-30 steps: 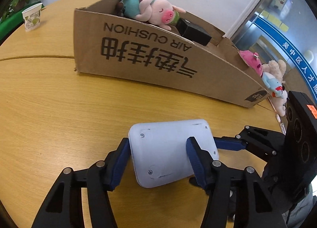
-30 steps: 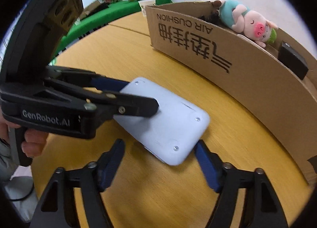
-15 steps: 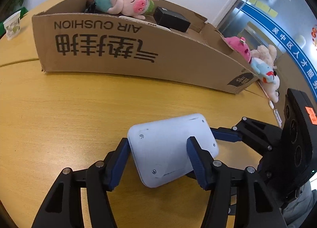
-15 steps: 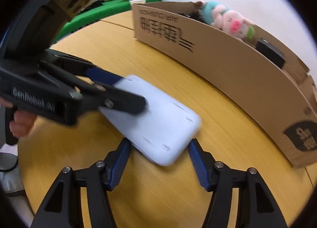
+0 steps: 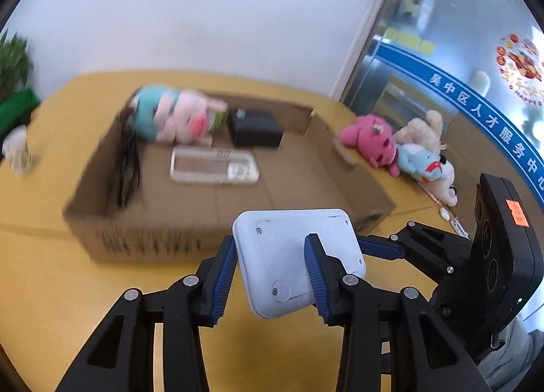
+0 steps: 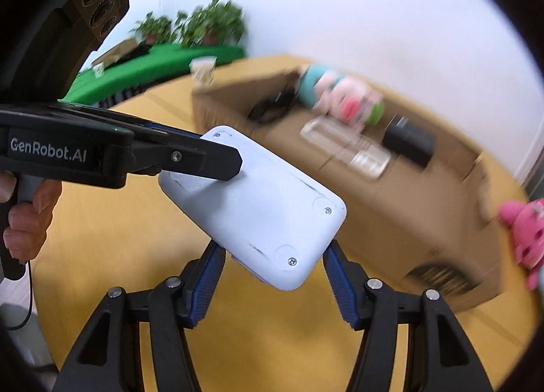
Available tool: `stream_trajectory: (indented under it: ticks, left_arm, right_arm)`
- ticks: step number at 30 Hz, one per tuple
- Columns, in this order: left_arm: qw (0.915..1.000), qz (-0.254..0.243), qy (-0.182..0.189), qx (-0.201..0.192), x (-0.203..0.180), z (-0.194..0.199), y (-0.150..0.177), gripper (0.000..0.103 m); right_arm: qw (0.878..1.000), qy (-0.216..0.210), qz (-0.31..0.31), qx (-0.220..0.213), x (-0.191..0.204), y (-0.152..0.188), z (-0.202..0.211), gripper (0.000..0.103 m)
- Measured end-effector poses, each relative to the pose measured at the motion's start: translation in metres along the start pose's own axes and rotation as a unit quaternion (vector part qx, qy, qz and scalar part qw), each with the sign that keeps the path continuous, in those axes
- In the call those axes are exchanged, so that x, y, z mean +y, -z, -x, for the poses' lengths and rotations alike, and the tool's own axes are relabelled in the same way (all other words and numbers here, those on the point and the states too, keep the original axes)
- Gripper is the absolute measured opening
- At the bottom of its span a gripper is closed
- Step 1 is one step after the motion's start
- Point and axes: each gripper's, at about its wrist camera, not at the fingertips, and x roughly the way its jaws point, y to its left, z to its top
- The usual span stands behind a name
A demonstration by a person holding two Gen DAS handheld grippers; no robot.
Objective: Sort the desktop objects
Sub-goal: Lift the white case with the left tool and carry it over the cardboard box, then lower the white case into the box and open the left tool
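Both grippers hold a flat white device (image 5: 295, 256), its screwed back facing up, in the air above the wooden table (image 5: 51, 290). My left gripper (image 5: 272, 266) is shut on one end. My right gripper (image 6: 272, 266) is shut on the other end of the white device (image 6: 258, 211). The open cardboard box (image 5: 306, 184) stands just beyond. Inside lie a pig plush (image 5: 176, 113), a black box (image 5: 255, 126), a clear case (image 5: 214, 165) and black cables (image 5: 127, 167).
A pink plush (image 5: 370, 140) and other soft toys (image 5: 425, 153) lie right of the box. A paper cup (image 5: 15, 150) stands far left. Green plants (image 6: 204, 21) and a green surface are behind the table.
Both grippers have lifted the white device off the table and raised it towards the box. The box's inside now shows from above.
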Motion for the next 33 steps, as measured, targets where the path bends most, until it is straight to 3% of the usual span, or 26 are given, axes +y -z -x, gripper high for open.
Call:
stream_trajectory:
  ticks: [4, 7, 12, 18, 22, 25, 30, 33]
  left_arm:
    - [0.9991, -0.023, 0.021, -0.03, -0.003, -0.004, -0.052, 0.038]
    - [0.998, -0.044, 0.019, -0.041, -0.006, -0.009, -0.08, 0.038]
    - [0.9989, -0.043, 0.014, -0.008, 0.009, -0.042, -0.111, 0.038]
    - [0.998, -0.003, -0.002, 0.064, 0.044, -0.084, -0.11, 0.038]
    - [0.9928, 0.035, 0.026, 0.111, 0.067, -0.113, -0.098, 0.034]
    - [0.9893, 0.038, 0.012, 0.141, 0.073, -0.129, -0.09, 0.033]
    - [0.9804, 0.071, 0.014, 0.183, 0.09, -0.146, -0.068, 0.034]
    - [0.9777, 0.074, 0.005, 0.197, 0.093, -0.146, -0.061, 0.032]
  right_arm:
    - [0.999, 0.036, 0.01, -0.025, -0.024, -0.039, 0.006, 0.059]
    - [0.999, 0.04, 0.007, -0.036, -0.042, -0.061, 0.011, 0.059]
    - [1.0, 0.005, -0.027, -0.015, -0.074, -0.085, -0.016, 0.059]
    - [0.996, -0.055, -0.048, 0.055, -0.094, -0.094, -0.079, 0.059]
    - [0.988, -0.093, -0.048, 0.111, -0.096, -0.092, -0.124, 0.059]
    - [0.98, -0.111, -0.049, 0.157, -0.092, -0.087, -0.156, 0.059]
    - [0.964, -0.139, -0.069, 0.217, -0.085, -0.071, -0.183, 0.059]
    - [0.96, -0.153, -0.072, 0.225, -0.081, -0.067, -0.18, 0.057]
